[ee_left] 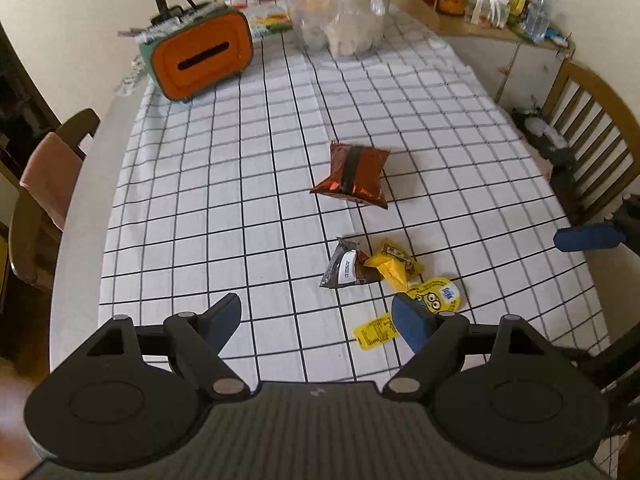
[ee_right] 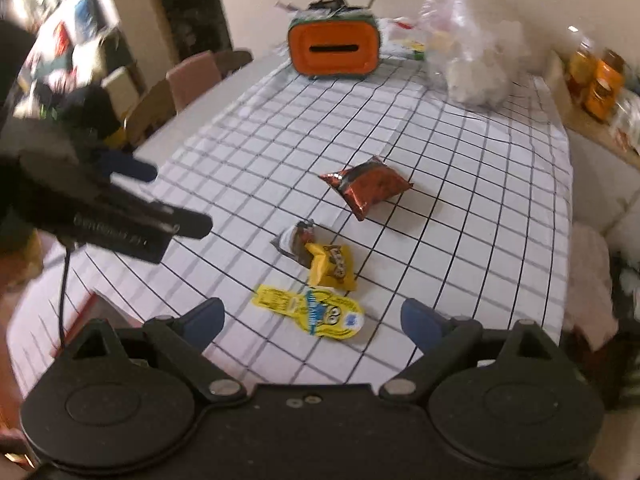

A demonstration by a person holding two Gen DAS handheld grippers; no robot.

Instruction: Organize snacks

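Near the middle of the checked tablecloth (ee_left: pixel 200 184) sits a puffy red-brown snack bag (ee_left: pixel 352 174) with a dark stripe down its back and crimped shiny ends, lying flat and on its own. Lower down in the frame there's a little cluster: a torn grey-and-white wrapper (ee_left: pixel 346 266) touching a bright yellow packet (ee_left: pixel 394 266), and just below those a flat yellow cartoon pouch (ee_left: pixel 438 295) with a goggle-eyed face and a long printed tab. From the right wrist view the same pouch (ee_right: pixel 320 312) lies right between the tips of the right gripper (ee_right: pixel 314 322), whose blue-padded fingers are spread wide and touching nothing. Left gripper (ee_left: pixel 316 322) is also wide apart and empty, with its right pad covering part of the cartoon pouch in the lower right of that view. Up at the top left there's an orange tissue box (ee_left: pixel 202 60), and a crumpled clear plastic bag (ee_left: pixel 340 12) at top centre. Right view is pretty blurry, so the small print on the wrappers can't be read.
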